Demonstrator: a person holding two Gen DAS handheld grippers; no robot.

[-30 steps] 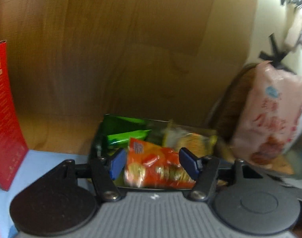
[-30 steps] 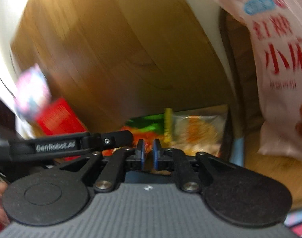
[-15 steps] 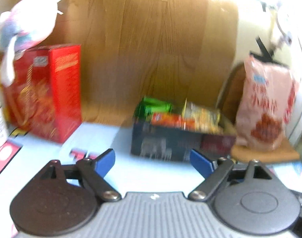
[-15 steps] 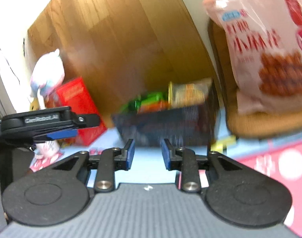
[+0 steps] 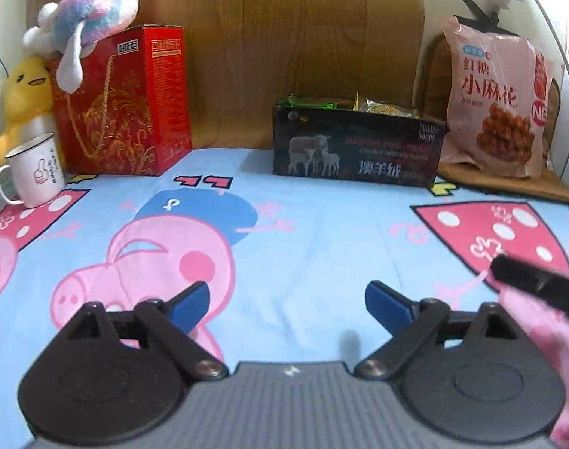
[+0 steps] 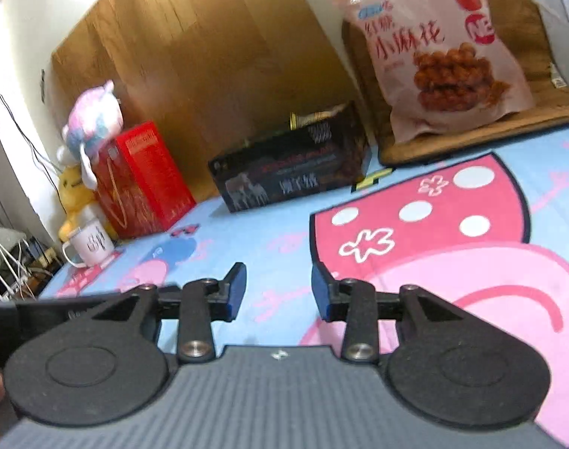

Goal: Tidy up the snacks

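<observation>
Seemingly we are nearly done: small snack packets (image 5: pixel 314 104) sit in the dark box (image 5: pixel 357 147) by the headboard, while our left gripper (image 5: pixel 286 301) and right gripper (image 6: pixel 278 292) hover empty, jaws opening.

Box (image 5: pixel 357 149): far centre of the tablecloth (image 5: pixel 303 247), against the wooden panel (image 5: pixel 284 37).
Snack packets (image 5: pixel 353 104): in the box.
Large snack bag (image 5: pixel 495 101): right of the box, upright on a mat (image 5: pixel 508 187).
Carton (image 5: pixel 134 104): far left, well apart from the box.
Plush toy (image 5: pixel 86 18): on top of the carton.
Second plush (image 5: pixel 24 101): left of the carton.
Mug (image 5: pixel 33 174): in front of the second plush.
</observation>
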